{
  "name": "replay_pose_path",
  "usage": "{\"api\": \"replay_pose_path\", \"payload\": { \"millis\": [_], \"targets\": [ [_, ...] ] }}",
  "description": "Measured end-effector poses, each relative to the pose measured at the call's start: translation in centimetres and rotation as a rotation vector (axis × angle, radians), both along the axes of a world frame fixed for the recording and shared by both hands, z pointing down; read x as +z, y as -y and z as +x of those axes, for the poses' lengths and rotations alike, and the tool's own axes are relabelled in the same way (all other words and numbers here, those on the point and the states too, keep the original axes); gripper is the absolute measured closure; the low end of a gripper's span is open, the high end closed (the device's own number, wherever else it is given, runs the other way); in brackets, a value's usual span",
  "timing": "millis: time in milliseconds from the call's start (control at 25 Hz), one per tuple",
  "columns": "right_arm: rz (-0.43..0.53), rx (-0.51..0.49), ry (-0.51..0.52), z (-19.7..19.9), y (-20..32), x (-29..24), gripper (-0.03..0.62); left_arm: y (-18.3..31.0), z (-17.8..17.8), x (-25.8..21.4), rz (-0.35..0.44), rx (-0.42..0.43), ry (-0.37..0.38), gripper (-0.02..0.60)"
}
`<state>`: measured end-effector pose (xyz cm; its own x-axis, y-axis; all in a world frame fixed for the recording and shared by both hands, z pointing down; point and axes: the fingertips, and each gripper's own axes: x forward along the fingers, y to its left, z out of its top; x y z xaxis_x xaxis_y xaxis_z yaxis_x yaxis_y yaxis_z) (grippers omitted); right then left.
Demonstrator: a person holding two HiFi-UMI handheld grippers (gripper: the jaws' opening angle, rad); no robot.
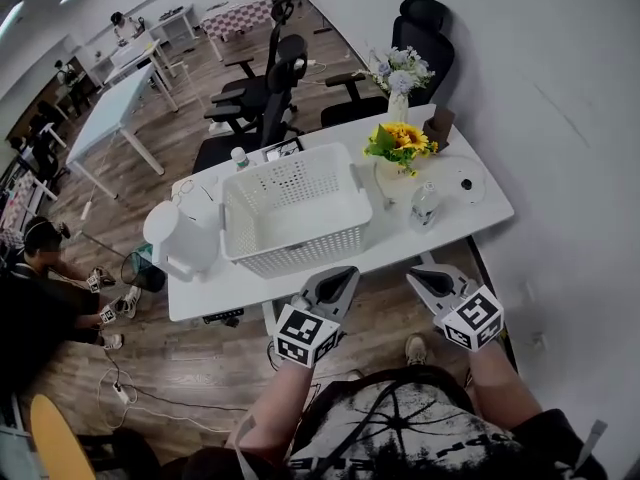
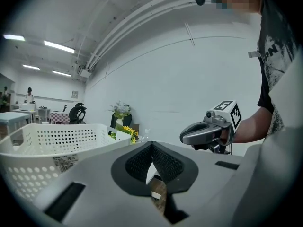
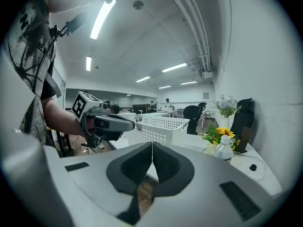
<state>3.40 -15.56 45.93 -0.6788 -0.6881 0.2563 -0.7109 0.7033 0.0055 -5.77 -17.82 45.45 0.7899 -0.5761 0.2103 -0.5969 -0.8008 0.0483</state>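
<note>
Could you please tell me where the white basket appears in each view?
Head view: white basket in the centre.
Left gripper view: white basket at the left edge.
Right gripper view: white basket near the centre.
Shared landmark: sunflowers, just right of it in every view.

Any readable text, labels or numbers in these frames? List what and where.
None reads clearly.
Sticker on white basket: print too small.
Shirt print: letters cut off, illegible.
Marker cubes on left gripper and right gripper: patterns only, no words.
</note>
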Motion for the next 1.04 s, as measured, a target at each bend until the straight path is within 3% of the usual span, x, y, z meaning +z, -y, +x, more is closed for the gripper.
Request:
{"api": "replay_pose_path", "payload": {
  "millis": [1040],
  "targets": [
    [-0.018, -0.073, 0.010, -5.3, -0.5, 1.5, 0.571, -1.5, -5.9, 1.4, -0.016, -0.092, 0.023, 0.571]
  ]
}}
